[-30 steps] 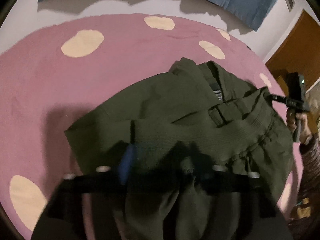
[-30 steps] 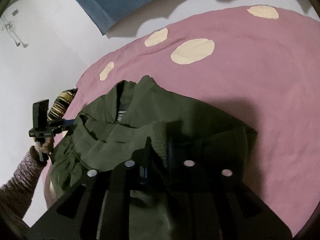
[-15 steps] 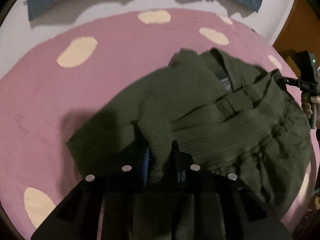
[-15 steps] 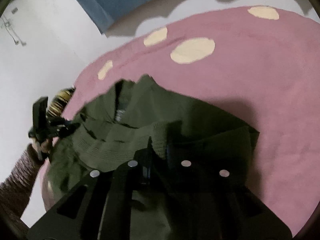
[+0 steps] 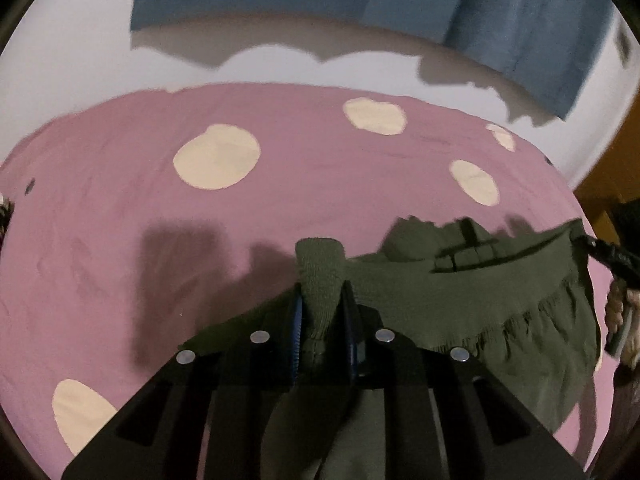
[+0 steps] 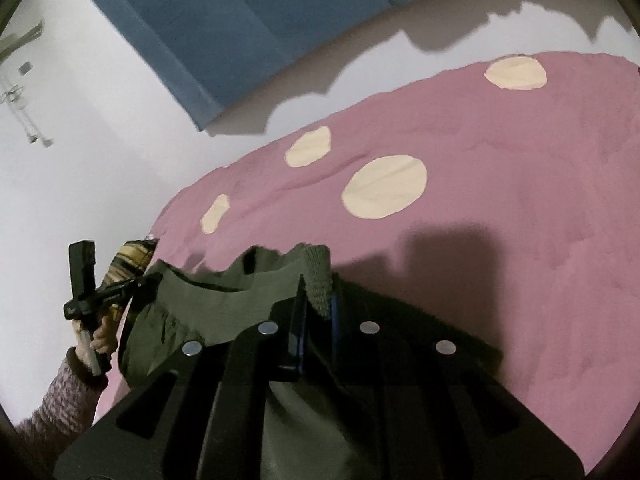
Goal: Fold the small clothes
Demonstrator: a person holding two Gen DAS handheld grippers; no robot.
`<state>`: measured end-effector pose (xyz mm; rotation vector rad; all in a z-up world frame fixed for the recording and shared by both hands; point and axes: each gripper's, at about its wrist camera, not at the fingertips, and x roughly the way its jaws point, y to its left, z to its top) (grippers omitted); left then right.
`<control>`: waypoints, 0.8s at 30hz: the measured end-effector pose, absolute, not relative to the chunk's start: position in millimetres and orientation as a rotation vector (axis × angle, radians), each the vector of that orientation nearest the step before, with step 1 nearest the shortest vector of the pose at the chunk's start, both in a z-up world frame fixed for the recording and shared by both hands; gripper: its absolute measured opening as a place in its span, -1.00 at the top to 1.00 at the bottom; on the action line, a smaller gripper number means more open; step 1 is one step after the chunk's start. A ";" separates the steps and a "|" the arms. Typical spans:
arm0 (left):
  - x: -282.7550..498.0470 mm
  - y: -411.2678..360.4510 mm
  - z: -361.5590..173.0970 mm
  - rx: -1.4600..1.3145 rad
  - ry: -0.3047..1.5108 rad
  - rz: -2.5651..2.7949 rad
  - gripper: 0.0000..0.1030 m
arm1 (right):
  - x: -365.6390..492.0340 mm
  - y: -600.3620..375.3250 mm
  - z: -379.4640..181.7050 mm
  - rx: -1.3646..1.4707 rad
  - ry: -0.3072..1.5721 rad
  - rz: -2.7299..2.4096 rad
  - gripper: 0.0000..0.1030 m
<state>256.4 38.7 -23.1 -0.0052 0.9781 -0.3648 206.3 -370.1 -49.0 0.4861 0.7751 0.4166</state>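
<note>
Two claws, mine, each clamped on a knit cuff of the same dark green garment. Right at my left claw (image 5: 322, 322), a ribbed cuff (image 5: 320, 280) stands up between the pads, pinched tight, its rounded end poking out past the fingertips. At my right claw (image 6: 316, 300), the other ribbed cuff (image 6: 318, 280) is pinched the same way, leaning a little to one side.

The garment (image 5: 480, 304) hangs between the two claws as a stretched band. Its long axis runs sideways from one claw to the other, so each claw holds one end and neither is nearer to the middle. From the left claw it runs off to the right; from the right claw it runs off to the left. The cloth below each claw drops out of view, and I cannot tell whether its lower edge touches the bed.

The fabric looks soft and matte, with a gathered, ruffled seam along its lower part and a thick ribbed hem.

Beyond and below the claws lies the bed (image 5: 360, 200), covered in a pink sheet with pale cream spots. Farther off, a blue curtain (image 6: 240, 20) hangs against a white wall.

I judge the coming move turns on keeping both ends level while laying the band down along that sideways axis.
</note>
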 end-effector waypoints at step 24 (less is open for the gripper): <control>287.5 41.0 -92.2 -0.045 1.069 -0.235 0.61 | 256.8 -391.3 -139.2 0.683 0.974 0.320 0.83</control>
